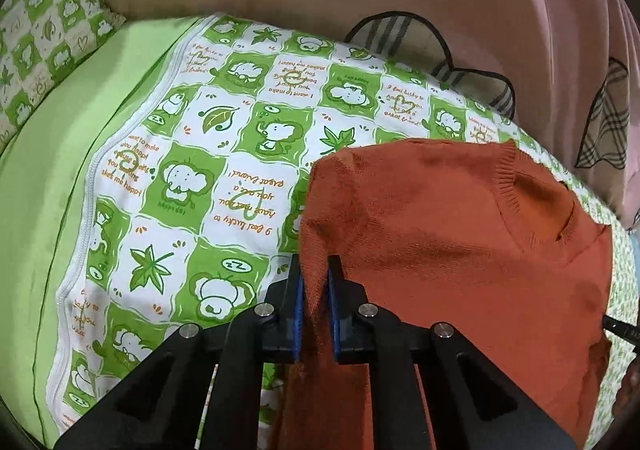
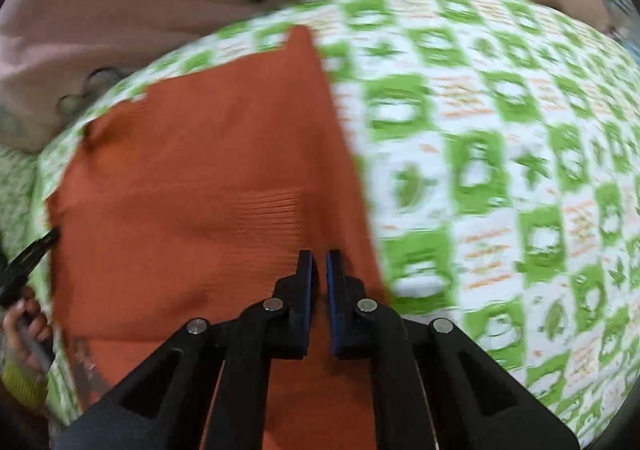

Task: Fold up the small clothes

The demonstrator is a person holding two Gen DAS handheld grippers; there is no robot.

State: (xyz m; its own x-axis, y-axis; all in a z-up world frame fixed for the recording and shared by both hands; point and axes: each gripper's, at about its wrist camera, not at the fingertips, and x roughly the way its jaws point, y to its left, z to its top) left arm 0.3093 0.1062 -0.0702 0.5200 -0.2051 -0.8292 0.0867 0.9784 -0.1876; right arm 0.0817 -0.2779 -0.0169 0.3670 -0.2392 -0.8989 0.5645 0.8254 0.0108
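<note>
1. The rust-orange knit sweater lies on the green-and-white elephant-print quilt, on the side of the quilt nearest the pink curtain. It looks only partly folded: in the left wrist view the body is mostly spread out with the ribbed neckline showing, and no finished compact stack is visible. Most of the folding seems left to do.

2. The left gripper is nearly closed, with a raised ridge of the sweater's edge pinched between its blue pads.

3. The right gripper hovers over the sweater with its jaws almost together. A thin sliver of orange shows in the gap, but the view is motion-blurred, so I cannot tell whether it grips fabric.

4. In the left wrist view the neckline points away from the gripper, toward the curtain; the sweater's long axis runs from the gripper out to that neckline. In the right wrist view a straight edge of the sweater runs away from the gripper.
</note>
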